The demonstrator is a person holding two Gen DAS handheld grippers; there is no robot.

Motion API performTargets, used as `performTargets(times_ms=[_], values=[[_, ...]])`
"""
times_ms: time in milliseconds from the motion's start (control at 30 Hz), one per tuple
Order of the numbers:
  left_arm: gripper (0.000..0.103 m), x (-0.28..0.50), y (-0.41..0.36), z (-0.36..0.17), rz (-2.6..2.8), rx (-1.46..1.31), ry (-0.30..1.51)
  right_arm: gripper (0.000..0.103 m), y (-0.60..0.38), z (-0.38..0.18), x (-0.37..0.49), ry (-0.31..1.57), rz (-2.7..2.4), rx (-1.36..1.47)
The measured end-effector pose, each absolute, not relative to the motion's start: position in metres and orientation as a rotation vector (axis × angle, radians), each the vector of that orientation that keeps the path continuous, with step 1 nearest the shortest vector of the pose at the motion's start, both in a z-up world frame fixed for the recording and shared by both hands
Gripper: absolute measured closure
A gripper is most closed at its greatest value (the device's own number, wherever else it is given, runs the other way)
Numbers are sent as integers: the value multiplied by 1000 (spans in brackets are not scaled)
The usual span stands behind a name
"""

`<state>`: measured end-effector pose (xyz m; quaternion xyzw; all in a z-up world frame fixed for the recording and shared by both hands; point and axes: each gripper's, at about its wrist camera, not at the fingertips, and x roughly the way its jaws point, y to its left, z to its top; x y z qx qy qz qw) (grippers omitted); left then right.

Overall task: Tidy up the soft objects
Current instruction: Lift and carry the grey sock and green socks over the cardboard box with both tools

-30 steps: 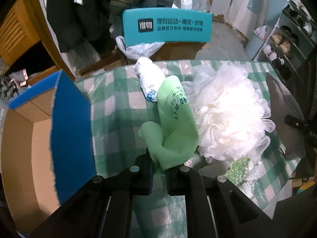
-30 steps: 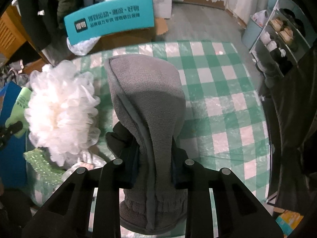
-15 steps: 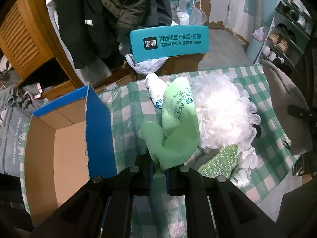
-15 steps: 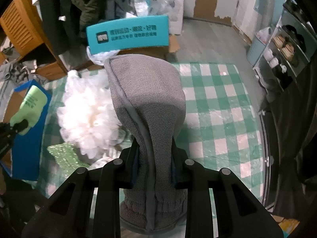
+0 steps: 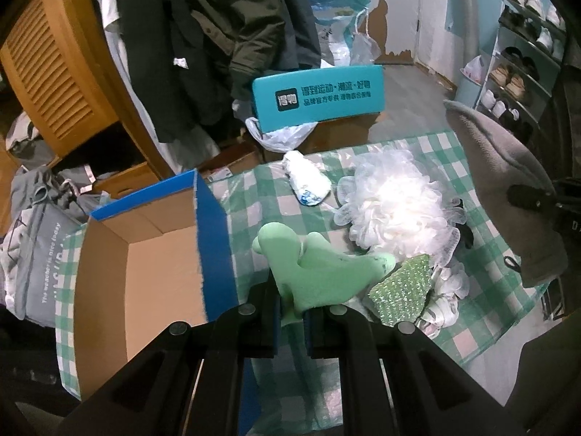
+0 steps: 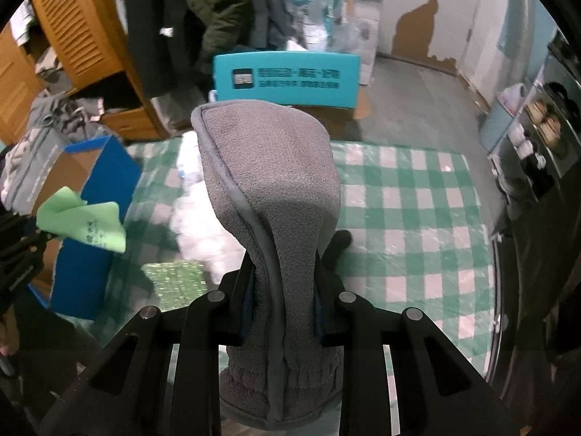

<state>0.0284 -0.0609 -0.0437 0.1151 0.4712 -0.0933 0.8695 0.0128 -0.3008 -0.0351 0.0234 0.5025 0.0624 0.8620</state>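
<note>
My left gripper [image 5: 292,312] is shut on a light green cloth [image 5: 319,272] and holds it above the table, just right of the open blue cardboard box [image 5: 145,250]. The cloth now droops sideways. My right gripper [image 6: 279,309] is shut on a grey fleece hat [image 6: 268,189], held upright above the checked table; the hat also shows in the left wrist view [image 5: 508,181]. A white mesh bath pouf [image 5: 395,210], a green sparkly sponge [image 5: 403,287] and a white rolled cloth [image 5: 307,178] lie on the table.
The table has a green and white checked cover [image 6: 410,196]. A teal box [image 5: 319,96] stands behind the table. Coats hang at the back, a wooden cabinet [image 5: 54,72] is at the left, a shoe rack [image 5: 526,54] at the right.
Both grippers have risen and pulled back from the table with their loads. The green cloth has flopped over to the right. The box interior shows more in the left wrist view.
</note>
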Motion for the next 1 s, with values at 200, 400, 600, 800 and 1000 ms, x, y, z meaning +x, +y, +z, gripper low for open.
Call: performTargets(times_ms=[200,400,600,800,1000], values=[[94,25,-47,-38,-184,223,972,79,-279,-26,15,1038,180,43],[94,24,-31,-33,-157,205,958,79,-253,-17,20,1023,227,23],[94,21,-10,-25,-120,189,937,79,-226,-13,28,1020,271,-6],[94,20,20,-20,-66,153,927,79,-199,-8,33,1016,315,-35],[94,18,49,-18,-11,136,918,79,-168,-2,41,1011,365,-60]])
